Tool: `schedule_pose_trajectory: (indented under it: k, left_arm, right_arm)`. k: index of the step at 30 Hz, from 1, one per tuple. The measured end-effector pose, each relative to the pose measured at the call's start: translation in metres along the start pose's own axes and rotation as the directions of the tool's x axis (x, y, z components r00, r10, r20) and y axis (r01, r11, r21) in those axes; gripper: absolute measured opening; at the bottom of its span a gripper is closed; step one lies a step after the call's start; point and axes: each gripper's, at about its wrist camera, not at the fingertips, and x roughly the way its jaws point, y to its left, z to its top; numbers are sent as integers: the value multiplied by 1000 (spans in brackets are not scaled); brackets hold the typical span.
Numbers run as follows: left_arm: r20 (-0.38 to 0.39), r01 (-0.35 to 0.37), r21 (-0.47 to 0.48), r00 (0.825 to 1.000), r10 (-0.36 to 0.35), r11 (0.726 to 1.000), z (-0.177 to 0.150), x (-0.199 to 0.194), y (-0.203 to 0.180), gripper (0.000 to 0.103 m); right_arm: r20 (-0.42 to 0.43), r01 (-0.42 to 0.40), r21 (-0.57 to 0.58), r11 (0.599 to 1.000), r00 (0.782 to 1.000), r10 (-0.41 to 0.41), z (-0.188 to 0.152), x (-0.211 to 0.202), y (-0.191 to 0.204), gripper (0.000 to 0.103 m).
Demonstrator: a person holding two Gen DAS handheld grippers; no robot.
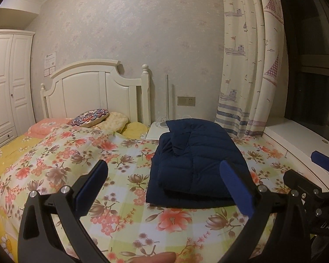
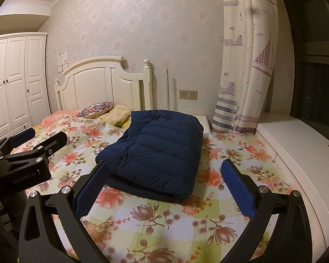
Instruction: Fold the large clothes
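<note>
A bedroom seen from two handheld tools, both looking across a bed covered in a floral sheet. A navy quilted jacket lies folded into a thick rectangle on the sheet, right of centre in the left wrist view and at centre in the right wrist view.

The left tool fills the bottom of its own view, its blue-padded fingers spread wide apart and holding nothing; the jacket sits beyond and between them, untouched. The right tool is likewise spread wide and empty, with the jacket's near edge between its fingers. Each tool shows at the edge of the other's view: the left at centre left, the right at far right.

At upper left stands a white headboard with pillows below it. A white wardrobe is at far left, and a sailboat-print curtain hangs at upper right.
</note>
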Motion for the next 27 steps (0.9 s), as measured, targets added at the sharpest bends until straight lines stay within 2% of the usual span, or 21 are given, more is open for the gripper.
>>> schedule_pose_trajectory:
  k: [27]
  left_arm:
    - [26, -2, 10, 1000, 1, 1000, 3, -6, 3, 101]
  right_arm:
    - [12, 0, 2, 1000, 1000, 0, -1, -3, 3, 98]
